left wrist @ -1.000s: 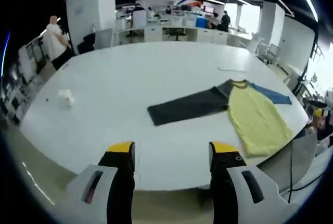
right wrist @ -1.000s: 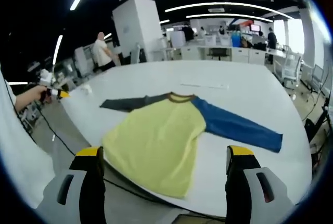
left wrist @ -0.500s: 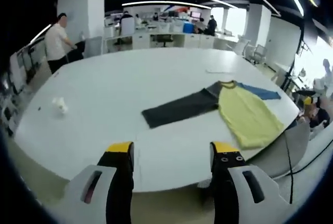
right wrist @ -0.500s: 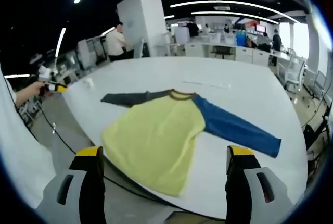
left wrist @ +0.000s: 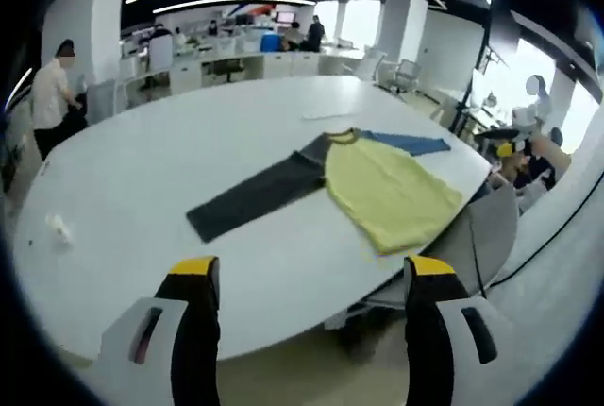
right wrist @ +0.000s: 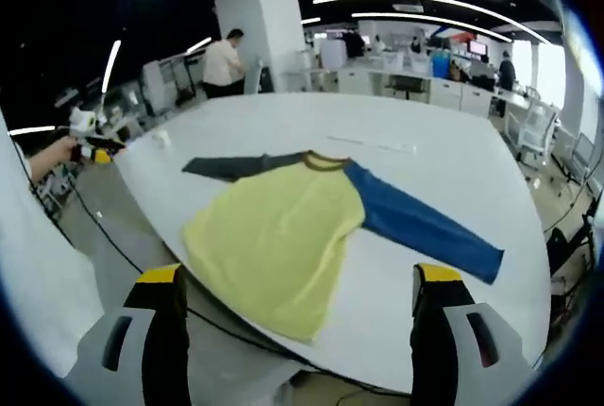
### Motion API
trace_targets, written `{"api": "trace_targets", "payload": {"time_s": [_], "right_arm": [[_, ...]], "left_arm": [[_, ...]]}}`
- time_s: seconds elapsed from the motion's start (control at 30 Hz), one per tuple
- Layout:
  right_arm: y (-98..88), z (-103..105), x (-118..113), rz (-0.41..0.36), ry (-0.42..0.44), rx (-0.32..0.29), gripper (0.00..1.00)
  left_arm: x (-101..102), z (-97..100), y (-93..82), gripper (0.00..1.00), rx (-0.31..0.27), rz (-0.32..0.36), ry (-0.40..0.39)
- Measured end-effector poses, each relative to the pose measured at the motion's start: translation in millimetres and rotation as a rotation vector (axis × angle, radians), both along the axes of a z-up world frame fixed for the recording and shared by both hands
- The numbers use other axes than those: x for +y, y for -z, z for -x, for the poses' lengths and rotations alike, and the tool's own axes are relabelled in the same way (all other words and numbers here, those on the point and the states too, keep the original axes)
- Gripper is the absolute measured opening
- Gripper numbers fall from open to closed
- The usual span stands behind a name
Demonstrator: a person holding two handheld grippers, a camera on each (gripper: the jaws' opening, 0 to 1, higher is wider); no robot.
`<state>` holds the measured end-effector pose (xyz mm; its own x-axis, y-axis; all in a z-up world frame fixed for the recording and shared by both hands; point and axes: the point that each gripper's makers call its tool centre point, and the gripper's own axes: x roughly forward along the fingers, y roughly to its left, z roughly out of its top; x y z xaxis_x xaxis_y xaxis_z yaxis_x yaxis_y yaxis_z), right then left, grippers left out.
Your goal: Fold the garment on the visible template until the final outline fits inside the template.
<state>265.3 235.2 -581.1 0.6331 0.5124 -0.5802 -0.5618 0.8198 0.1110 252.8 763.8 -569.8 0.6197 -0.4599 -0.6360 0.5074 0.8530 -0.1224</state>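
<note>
— Where is the garment seen?
— The garment (right wrist: 283,236) is laid flat near the edge of the white table (right wrist: 434,170), its yellow body between a grey sleeve (left wrist: 250,200) and a blue sleeve (right wrist: 420,227), the hem overhanging the rim.

— How are the grippers held?
— The left gripper (left wrist: 307,279) and right gripper (right wrist: 297,283) are held wide apart, nothing gripped, short of the table.

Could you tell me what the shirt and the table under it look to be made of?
The shirt looks like soft knit fabric, matte: it lies limp and flat, its hem drooping over the table edge. The table looks like a hard, smooth white top, perhaps laminate, with a faint sheen; the exact material is uncertain.
</note>
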Motion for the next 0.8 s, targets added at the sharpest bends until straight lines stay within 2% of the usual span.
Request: {"api": "trace_targets", "payload": {"time_s": [0.1,0.27,0.67,0.8], "right_arm": [[5.6,3.9,-1.5,0.009,-0.016,0.022,0.99],[12.1,7.6,-5.8,0.002,-0.022,0.041,0.99],[34.3,17.9,-10.1,0.011,-0.042,0.111,0.97],[41.7,19.1,-7.9,0.011,-0.053,0.131,0.94]], "left_arm": [[-18.4,7.1,12.5,0.87,0.039,-0.011,0.064],[-35.0,11.4,30.2,0.99,0.076,-0.01,0.091],[-72.1,17.6,54.3,1.0,0.135,0.021,0.133],[-95.9,21.8,58.6,0.96,0.156,0.049,0.166]]}}
